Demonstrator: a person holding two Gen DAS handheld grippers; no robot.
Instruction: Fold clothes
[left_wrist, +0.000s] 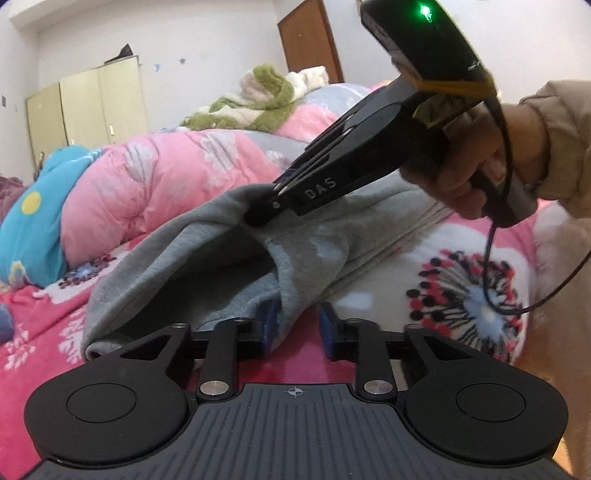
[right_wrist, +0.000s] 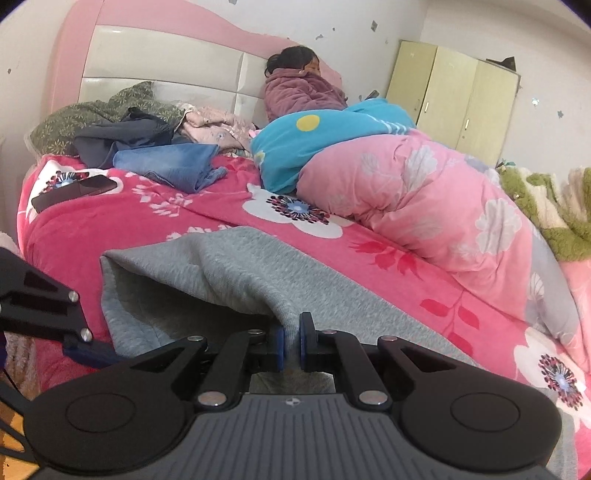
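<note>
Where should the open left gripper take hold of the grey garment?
On the loose bottom edge of the grey garment, coming in low from the near side: that fold already lies between the left gripper pads, while the right gripper pinches its raised edge.

Grey sweatshirt (right_wrist: 236, 258); pink floral bedsheet (right_wrist: 147, 218); pale-pink flowered quilt (right_wrist: 424, 192); blue denim (right_wrist: 173, 162).

White letters "DAS" stand on the side of the black right hand-held gripper (left_wrist: 271, 206); no other text is readable.
</note>
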